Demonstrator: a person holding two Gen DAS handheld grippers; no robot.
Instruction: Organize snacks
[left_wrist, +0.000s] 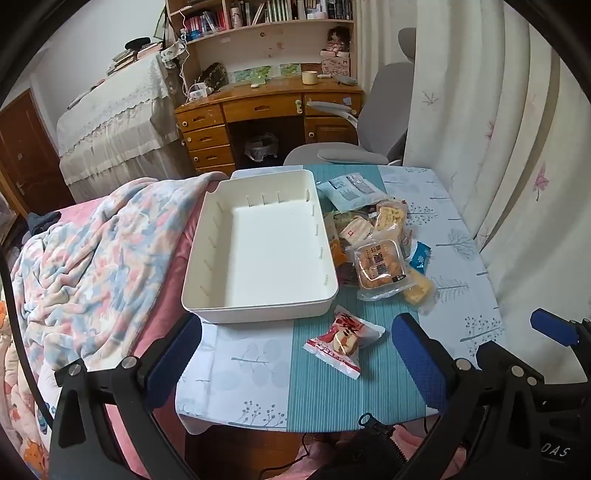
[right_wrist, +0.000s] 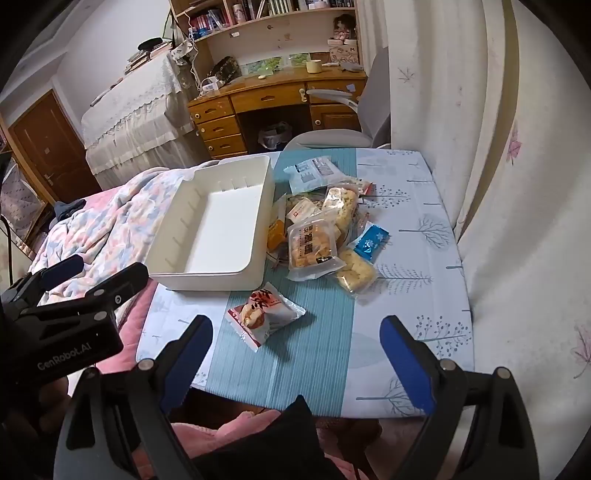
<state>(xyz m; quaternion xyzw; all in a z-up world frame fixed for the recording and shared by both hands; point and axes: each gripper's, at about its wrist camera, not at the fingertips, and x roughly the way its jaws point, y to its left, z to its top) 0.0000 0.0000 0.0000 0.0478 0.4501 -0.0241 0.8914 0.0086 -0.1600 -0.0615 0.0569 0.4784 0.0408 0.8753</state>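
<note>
An empty white bin (left_wrist: 258, 310) (right_wrist: 207, 282) stands on the left part of the small table (left_wrist: 251, 369) (right_wrist: 406, 221). To its right lies a pile of snack packets (left_wrist: 376, 254) (right_wrist: 317, 229), with a small blue packet (left_wrist: 419, 256) (right_wrist: 371, 238) at its edge. A red-and-white snack packet (left_wrist: 341, 339) (right_wrist: 264, 314) lies alone in front of the bin. My left gripper (left_wrist: 297, 321) (right_wrist: 96, 269) hovers open over the table's near edge, with nothing between its fingers. My right gripper (right_wrist: 297, 321) (left_wrist: 524, 339) is open beside it, also holding nothing.
A bed with a pastel blanket (left_wrist: 92, 258) presses against the table's left side. Curtains (left_wrist: 498, 147) hang close on the right. A grey office chair (left_wrist: 369, 129) and a wooden desk (left_wrist: 266, 107) stand beyond the table's far edge.
</note>
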